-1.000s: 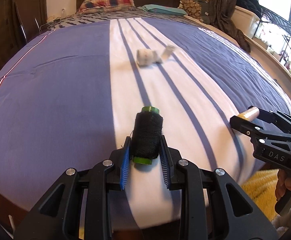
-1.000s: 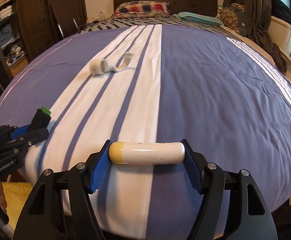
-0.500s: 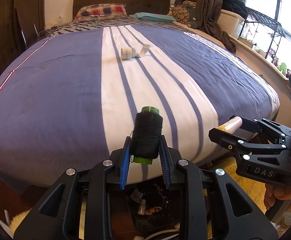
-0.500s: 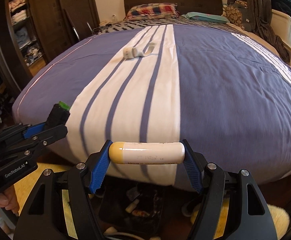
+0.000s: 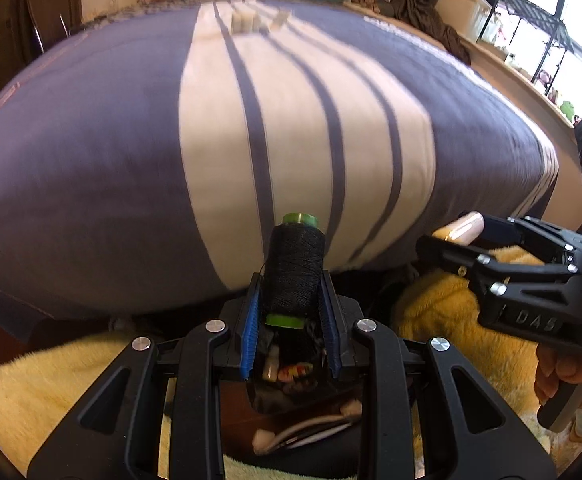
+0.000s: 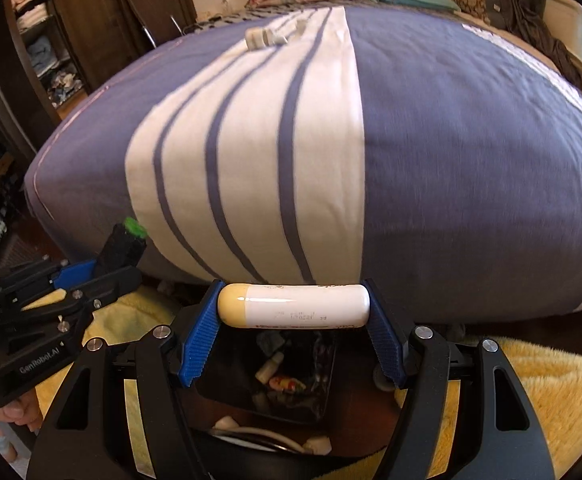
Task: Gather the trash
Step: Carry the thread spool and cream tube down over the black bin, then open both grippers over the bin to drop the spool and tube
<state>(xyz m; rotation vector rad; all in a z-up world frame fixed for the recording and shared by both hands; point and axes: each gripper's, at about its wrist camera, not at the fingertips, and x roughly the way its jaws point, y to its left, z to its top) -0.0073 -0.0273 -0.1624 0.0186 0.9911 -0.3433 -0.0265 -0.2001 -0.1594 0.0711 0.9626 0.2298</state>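
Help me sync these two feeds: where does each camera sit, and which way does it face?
Left wrist: on the left gripper, looking down its fingers past the thread spool at the bed; a hand shows at right.
Right wrist: on the right gripper, holding the white tube, facing the bed.
Shared: the bed, the black bin below, and each other's gripper.

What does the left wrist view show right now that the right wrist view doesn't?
Only the left wrist view: the window shelf rack and the hand gripping the right gripper's handle. Only the right wrist view: the wardrobe shelves of folded clothes. Both: the left gripper shut on the black thread spool, the right gripper shut on the white tube, the dark bin below, the yellow rug, the striped bed.
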